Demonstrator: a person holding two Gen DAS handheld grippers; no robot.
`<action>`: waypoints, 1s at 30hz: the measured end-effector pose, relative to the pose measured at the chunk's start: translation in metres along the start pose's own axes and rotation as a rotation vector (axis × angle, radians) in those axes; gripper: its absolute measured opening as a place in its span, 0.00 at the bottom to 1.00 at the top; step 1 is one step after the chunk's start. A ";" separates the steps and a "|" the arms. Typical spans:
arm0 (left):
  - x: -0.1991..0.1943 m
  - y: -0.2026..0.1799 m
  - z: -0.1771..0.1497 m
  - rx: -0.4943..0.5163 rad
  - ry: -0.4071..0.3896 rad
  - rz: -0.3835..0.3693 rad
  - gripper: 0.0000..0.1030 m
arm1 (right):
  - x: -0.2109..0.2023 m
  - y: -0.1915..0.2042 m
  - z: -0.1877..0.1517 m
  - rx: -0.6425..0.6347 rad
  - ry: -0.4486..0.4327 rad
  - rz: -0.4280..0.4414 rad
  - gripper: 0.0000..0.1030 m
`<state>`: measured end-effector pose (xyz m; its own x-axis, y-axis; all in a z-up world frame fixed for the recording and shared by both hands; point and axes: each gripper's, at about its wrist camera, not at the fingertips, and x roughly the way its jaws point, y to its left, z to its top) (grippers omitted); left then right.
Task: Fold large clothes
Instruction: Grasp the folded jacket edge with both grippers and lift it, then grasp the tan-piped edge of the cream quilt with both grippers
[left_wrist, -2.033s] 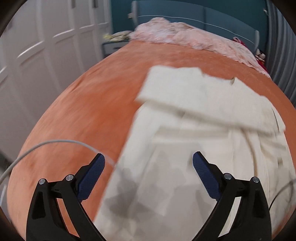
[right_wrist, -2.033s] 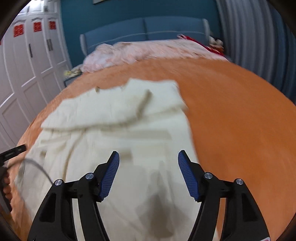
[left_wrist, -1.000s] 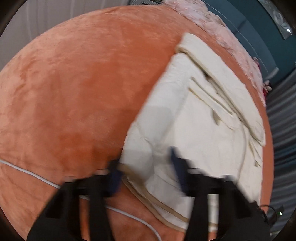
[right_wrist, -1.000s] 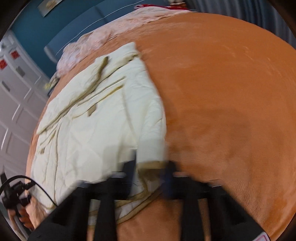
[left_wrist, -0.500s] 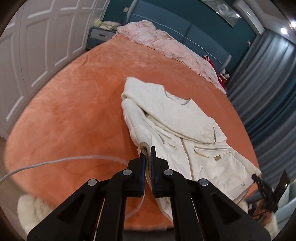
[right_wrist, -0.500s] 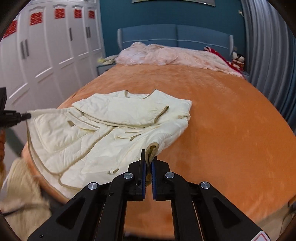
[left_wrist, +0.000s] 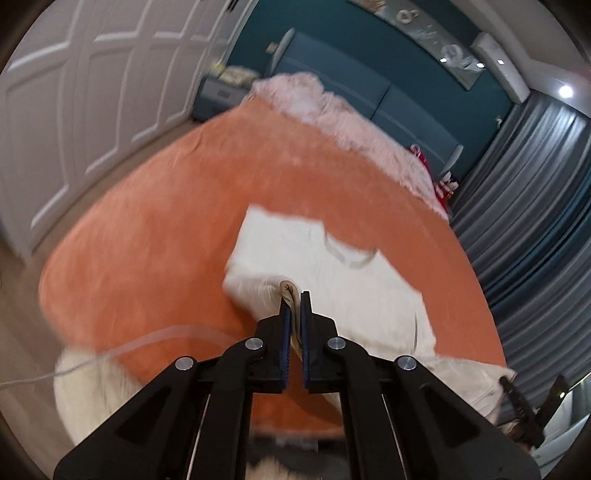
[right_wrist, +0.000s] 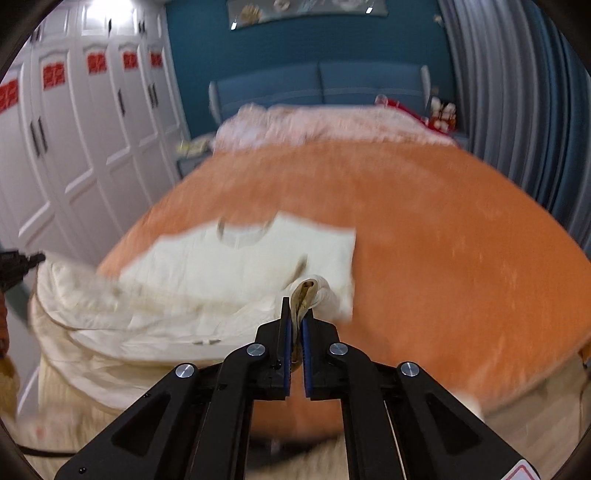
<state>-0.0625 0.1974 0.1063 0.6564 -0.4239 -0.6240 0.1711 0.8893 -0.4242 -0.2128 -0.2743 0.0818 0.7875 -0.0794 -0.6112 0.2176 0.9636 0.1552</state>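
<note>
A cream padded jacket lies on the orange bed, collar toward the headboard. My left gripper is shut on the jacket's tan-trimmed hem corner and holds it lifted above the bed. My right gripper is shut on the other hem corner of the jacket, also raised. The lower part of the jacket hangs between the two grippers over the bed's foot edge. The left gripper shows at the left edge of the right wrist view.
A pink blanket lies bunched at the blue headboard. White wardrobes stand on the left, grey curtains on the right. A white cable trails over the bed's near corner. A fluffy rug lies on the floor below.
Both grippers have closed on the jacket's hem corners and lifted them up and back from the bed. The lower part of the jacket now hangs raised between them.
</note>
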 end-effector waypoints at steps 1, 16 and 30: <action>0.009 -0.003 0.010 0.012 -0.017 0.009 0.04 | 0.015 -0.004 0.017 0.013 -0.033 -0.003 0.04; 0.229 -0.016 0.113 0.075 -0.079 0.387 0.65 | 0.172 -0.018 0.111 0.226 -0.264 -0.128 0.53; 0.305 0.012 0.072 0.085 0.199 0.317 0.77 | 0.243 -0.051 0.058 0.272 0.008 -0.161 0.60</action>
<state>0.1927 0.0911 -0.0416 0.5324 -0.1429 -0.8343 0.0477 0.9891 -0.1390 0.0009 -0.3571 -0.0299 0.7261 -0.2223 -0.6506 0.4862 0.8351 0.2573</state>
